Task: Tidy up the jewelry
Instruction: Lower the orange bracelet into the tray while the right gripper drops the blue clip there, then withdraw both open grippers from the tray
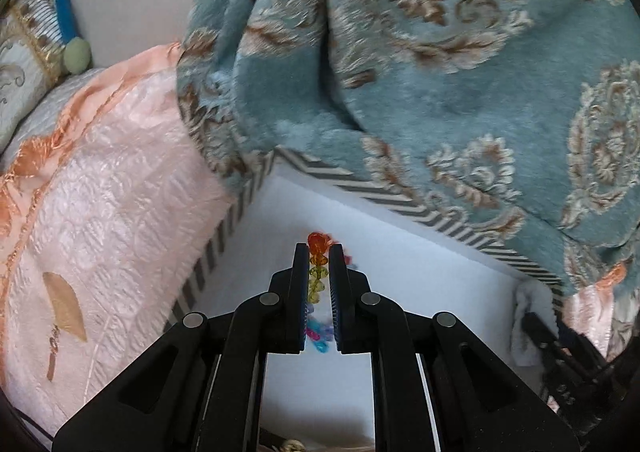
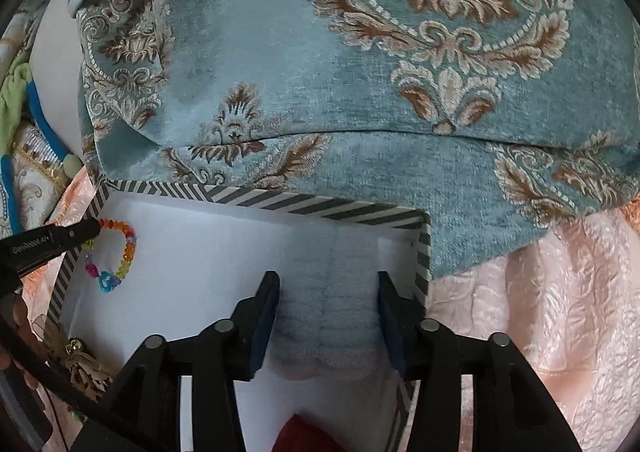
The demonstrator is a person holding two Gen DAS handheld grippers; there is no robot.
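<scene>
Now the left gripper pinches the bead bracelet at the box's left wall; right gripper, half open, straddles a fluffy white scrunchie near its right wall; bracelet looks light, floppy, slippery; grip the strand.

A beaded bracelet of clear faceted beads runs through orange, yellow, green, blue, pink and purple. It lies as an open loop on the white floor of a shallow box, close to the box's left wall in the right wrist view, with its orange beads at the far end and its blue and pink beads nearest the camera. The box is rectangular, with a grey-and-white striped rim. A pale, fluffy ribbed scrunchie lies in the box too, near its right wall, well apart from the bracelet.
</scene>
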